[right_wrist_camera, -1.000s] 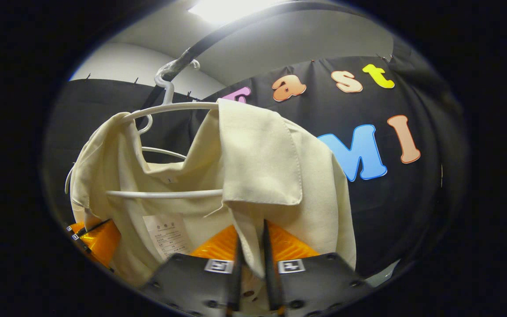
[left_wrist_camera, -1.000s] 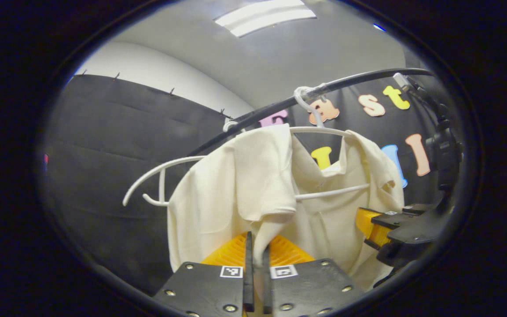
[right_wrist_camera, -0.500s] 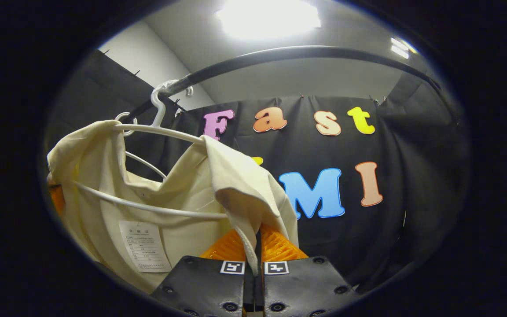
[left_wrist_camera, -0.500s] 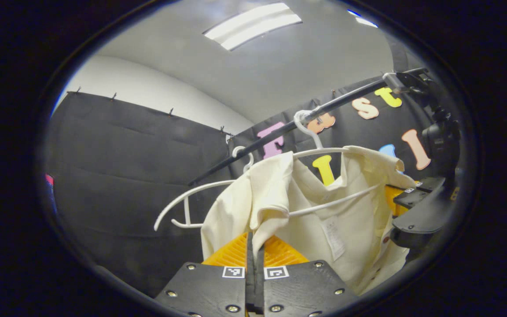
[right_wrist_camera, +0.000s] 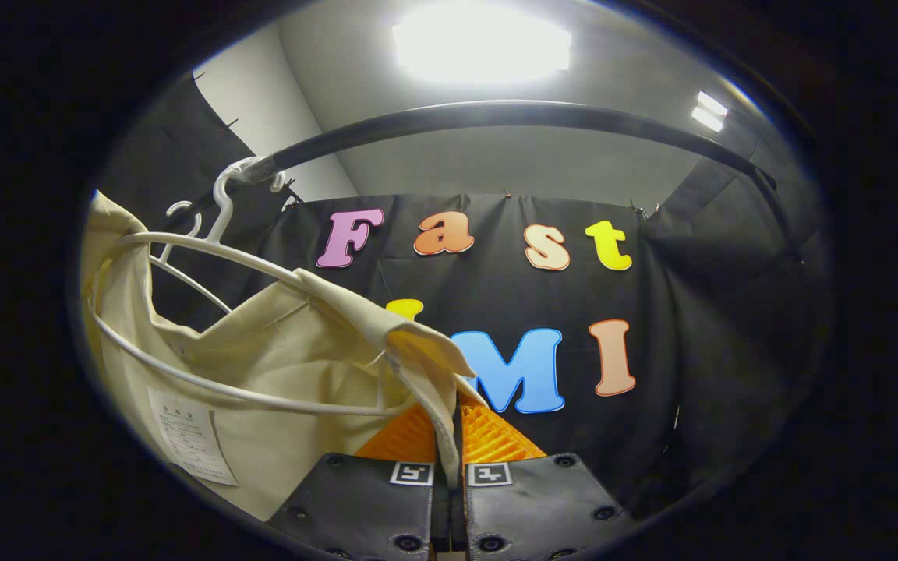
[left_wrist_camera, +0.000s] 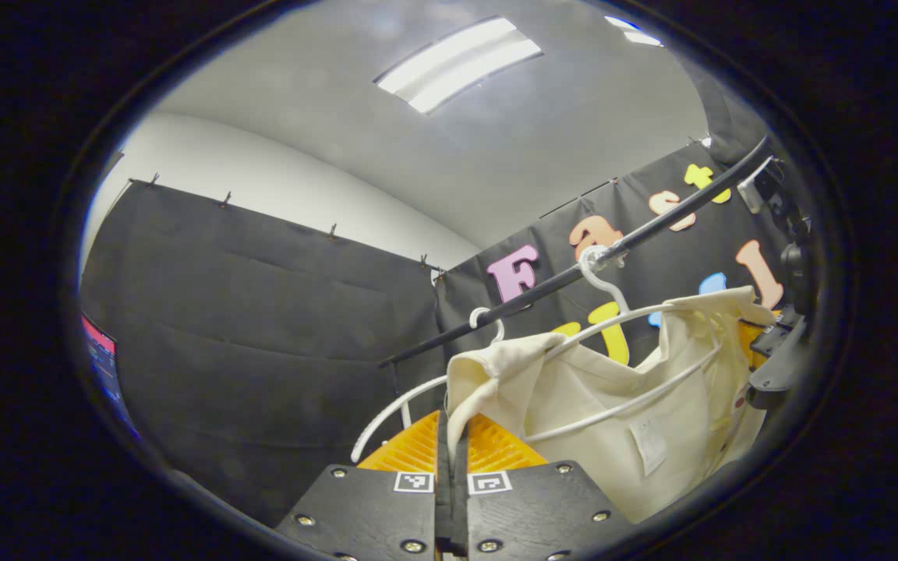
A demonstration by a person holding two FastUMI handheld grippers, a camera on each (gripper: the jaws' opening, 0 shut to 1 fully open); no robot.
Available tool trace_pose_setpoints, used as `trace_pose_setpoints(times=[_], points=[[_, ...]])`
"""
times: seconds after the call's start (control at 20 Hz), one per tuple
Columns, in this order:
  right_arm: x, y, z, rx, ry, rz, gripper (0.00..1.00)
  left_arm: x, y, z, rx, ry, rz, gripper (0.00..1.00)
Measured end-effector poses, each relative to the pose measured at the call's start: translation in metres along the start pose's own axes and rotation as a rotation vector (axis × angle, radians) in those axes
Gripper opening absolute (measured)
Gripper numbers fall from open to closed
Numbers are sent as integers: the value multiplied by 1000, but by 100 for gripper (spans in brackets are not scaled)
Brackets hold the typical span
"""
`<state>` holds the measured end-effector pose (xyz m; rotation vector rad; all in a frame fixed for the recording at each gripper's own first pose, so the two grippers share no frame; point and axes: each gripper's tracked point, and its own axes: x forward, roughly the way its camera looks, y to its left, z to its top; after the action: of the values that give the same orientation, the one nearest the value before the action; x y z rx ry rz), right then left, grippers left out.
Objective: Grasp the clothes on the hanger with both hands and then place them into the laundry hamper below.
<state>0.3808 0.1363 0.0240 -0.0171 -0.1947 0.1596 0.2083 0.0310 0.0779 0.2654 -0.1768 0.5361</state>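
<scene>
A: Left gripper view?
B: Left gripper (left_wrist_camera: 450, 436) pinches the cream shirt (left_wrist_camera: 613, 413), draped on a white hanger (left_wrist_camera: 620, 319) hooked to the black rail (left_wrist_camera: 542, 284); a second hanger (left_wrist_camera: 394, 413) behind.
A: Right gripper view?
B: Right gripper (right_wrist_camera: 449, 436) clamps shirt (right_wrist_camera: 293, 366) edge; hanger (right_wrist_camera: 207, 245) threads through, rail (right_wrist_camera: 496, 115) overhead

Shirt (left_wrist_camera: 597, 421): cream woven cloth, matt, stitched hems, paper-like care tag (right_wrist_camera: 188, 446). Hanger (right_wrist_camera: 207, 249): smooth white plastic, slight sheen. Rail (right_wrist_camera: 496, 117): smooth dark tube, semi-gloss. Booth wall (left_wrist_camera: 262, 335): matt black cloth, creased.
</scene>
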Motion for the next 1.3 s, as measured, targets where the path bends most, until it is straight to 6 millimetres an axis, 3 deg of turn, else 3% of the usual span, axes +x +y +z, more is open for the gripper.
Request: trace_pose_setpoints(times=[0.35, 0.8, 1.1, 1.3], points=[[17, -23, 11, -4, -36, -45, 1, 21, 19, 10, 4, -39, 21, 2], [57, -39, -2, -12, -38, -74, 1, 53, 33, 9, 39, -73, 25, 2], [77, -26, -21, 33, 23, -1, 0, 70, 26, -13, 14, -22, -2, 1], [88, -17, -55, 77, 114, 41, 0, 69, 15, -29, 11, 10, -36, 2]])
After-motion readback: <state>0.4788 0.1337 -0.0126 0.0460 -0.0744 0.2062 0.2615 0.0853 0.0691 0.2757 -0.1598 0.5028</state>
